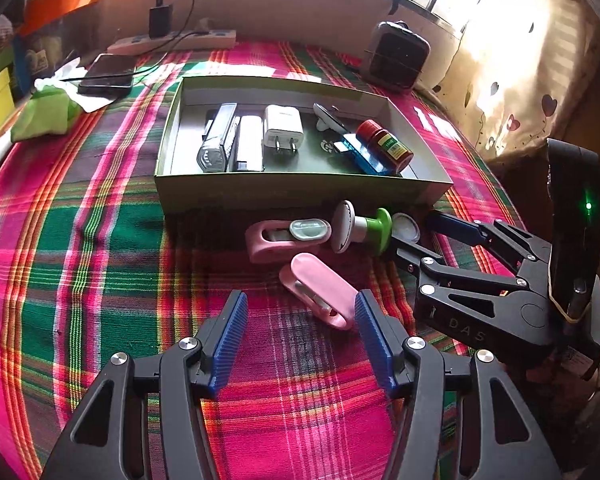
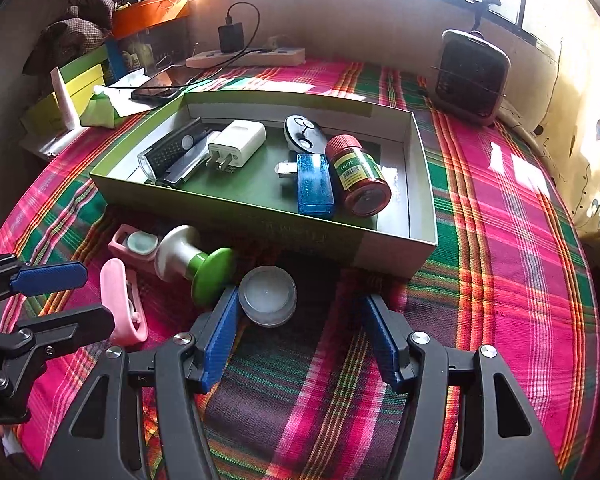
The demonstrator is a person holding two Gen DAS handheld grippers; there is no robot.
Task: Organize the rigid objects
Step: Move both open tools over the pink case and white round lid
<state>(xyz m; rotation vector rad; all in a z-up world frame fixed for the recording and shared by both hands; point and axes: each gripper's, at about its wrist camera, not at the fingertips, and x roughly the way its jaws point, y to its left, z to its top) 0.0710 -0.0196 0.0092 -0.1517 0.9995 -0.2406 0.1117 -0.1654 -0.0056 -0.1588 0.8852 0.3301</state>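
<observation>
On the plaid-covered surface (image 1: 100, 240), the left claw (image 1: 300, 316) gapes wide and empty just short of a pink case (image 1: 320, 284). Only the left view shows "DAS" on the right claw's (image 2: 296, 320) body. That claw, wide open too, has its left finger (image 2: 220, 328) beside a clear round lid (image 2: 267, 295). The right view reads "1001" on the red bottle (image 2: 358, 176) inside the green box (image 2: 260, 216), beside a blue USB stick (image 2: 314, 184).

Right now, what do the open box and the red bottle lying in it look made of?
Box: likely cardboard, matte green outside, white inside; thin flat walls with folded corners. Red bottle: probably glossy translucent plastic, with a ribbed cap and a paper-looking green and yellow label; glass cannot be ruled out.
</observation>
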